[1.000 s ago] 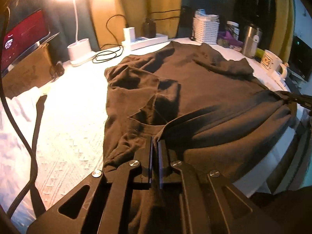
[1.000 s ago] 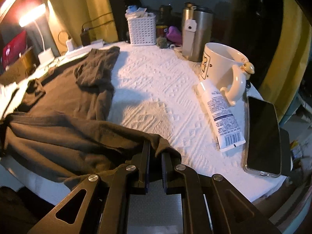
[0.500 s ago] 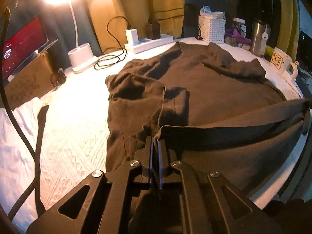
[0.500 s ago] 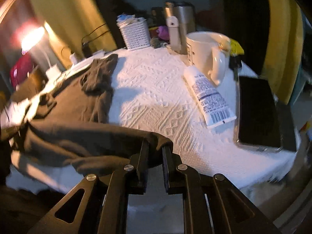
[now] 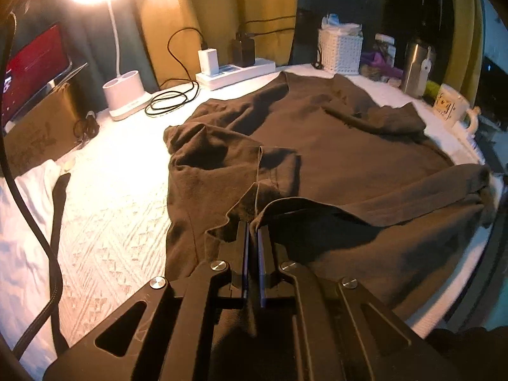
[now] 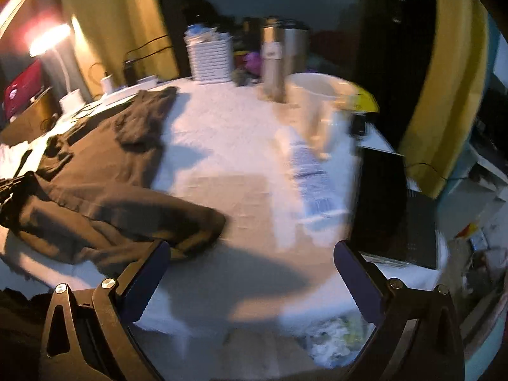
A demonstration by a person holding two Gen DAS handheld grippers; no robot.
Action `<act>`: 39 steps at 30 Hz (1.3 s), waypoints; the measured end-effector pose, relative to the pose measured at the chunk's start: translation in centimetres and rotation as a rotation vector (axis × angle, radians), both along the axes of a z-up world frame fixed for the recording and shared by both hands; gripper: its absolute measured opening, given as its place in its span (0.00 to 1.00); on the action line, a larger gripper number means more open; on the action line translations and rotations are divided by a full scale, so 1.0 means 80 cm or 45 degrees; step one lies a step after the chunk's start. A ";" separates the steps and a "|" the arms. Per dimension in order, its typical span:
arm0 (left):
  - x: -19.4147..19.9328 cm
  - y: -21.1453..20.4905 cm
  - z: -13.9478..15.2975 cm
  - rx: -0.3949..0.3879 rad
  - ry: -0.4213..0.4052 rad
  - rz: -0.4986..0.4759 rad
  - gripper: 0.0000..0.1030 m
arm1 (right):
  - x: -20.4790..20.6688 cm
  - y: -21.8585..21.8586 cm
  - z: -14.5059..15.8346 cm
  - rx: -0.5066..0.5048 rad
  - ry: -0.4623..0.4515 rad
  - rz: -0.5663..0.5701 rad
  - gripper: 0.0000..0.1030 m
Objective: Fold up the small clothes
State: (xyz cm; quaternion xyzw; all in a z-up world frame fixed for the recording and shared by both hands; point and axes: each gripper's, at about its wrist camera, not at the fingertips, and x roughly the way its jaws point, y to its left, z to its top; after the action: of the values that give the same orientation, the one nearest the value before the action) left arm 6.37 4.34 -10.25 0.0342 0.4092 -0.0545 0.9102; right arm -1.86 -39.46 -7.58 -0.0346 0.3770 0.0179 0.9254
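While its two fingers press together at the lower centre of the left wrist frame, the left gripper point(image 5: 251, 231) pinches a raised fold of the brown garment point(image 5: 333, 158), with cloth bunched between the pads. From there the garment spreads up and right across the white textured tablecloth point(image 5: 104, 222), its far edge near the white power strip point(image 5: 235, 71) at upper centre.

At the bottom of the right wrist frame, the right gripper point(image 6: 252, 257) points over the cloth with its fingers spread wide and nothing between them; the garment's crumpled corner point(image 6: 197, 225) lies just beside its left finger point(image 6: 149, 273). This frame is motion-blurred.

A white woven basket point(image 5: 341, 49) at upper right holds pale items too small to identify. Right of it stand a steel tumbler point(image 5: 416, 68) and a white mug point(image 5: 451, 104), whose contents cannot be seen.
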 end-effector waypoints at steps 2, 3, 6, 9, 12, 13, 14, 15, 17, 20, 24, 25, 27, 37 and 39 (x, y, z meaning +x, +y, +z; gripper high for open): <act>-0.011 0.007 0.005 -0.035 -0.001 -0.006 0.05 | 0.006 0.031 -0.007 -0.021 -0.003 0.035 1.00; -0.016 0.009 0.006 -0.041 0.004 -0.008 0.06 | 0.009 0.048 -0.011 -0.051 -0.011 0.058 1.00; -0.028 0.012 0.002 -0.027 0.021 -0.022 0.21 | 0.015 0.099 -0.028 -0.214 -0.005 0.167 1.00; -0.035 0.014 -0.007 -0.056 0.047 -0.018 0.45 | 0.025 0.125 -0.047 -0.367 0.022 0.197 1.00; -0.032 0.007 -0.016 -0.037 0.057 -0.023 0.45 | 0.033 0.132 -0.054 -0.507 0.000 0.198 1.00; -0.030 0.006 -0.019 -0.031 0.059 -0.026 0.45 | 0.036 0.134 -0.053 -0.539 -0.012 0.195 1.00; -0.027 0.005 -0.024 -0.023 0.073 -0.025 0.45 | 0.039 0.135 -0.052 -0.560 -0.030 0.195 1.00; -0.022 0.004 -0.031 -0.009 0.100 -0.019 0.45 | 0.042 0.133 -0.050 -0.577 -0.045 0.189 0.99; -0.021 0.002 -0.036 0.002 0.106 -0.024 0.45 | 0.049 0.132 -0.045 -0.556 -0.051 0.192 0.82; -0.023 -0.004 -0.036 0.001 0.083 -0.045 0.27 | 0.056 0.126 -0.034 -0.483 -0.084 0.167 0.24; -0.028 -0.010 -0.034 0.022 0.070 -0.078 0.04 | 0.061 0.106 -0.022 -0.276 -0.102 0.147 0.09; -0.030 -0.009 -0.030 0.017 0.059 -0.080 0.05 | 0.058 0.101 -0.015 -0.227 -0.128 0.137 0.03; -0.035 -0.005 -0.020 -0.003 0.024 -0.070 0.04 | 0.053 0.092 -0.004 -0.147 -0.167 0.118 0.02; -0.055 0.002 0.033 -0.032 -0.128 -0.085 0.04 | 0.038 0.080 0.021 -0.107 -0.194 0.106 0.00; -0.050 0.007 0.032 -0.029 -0.130 -0.069 0.04 | 0.034 0.090 0.011 -0.155 -0.181 0.131 0.00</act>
State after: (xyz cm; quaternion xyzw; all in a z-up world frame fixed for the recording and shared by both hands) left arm 2.38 4.87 -7.69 0.0377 0.3604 -0.0818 0.9284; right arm 0.90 -32.24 -6.68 -0.1113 0.3086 0.0402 0.9438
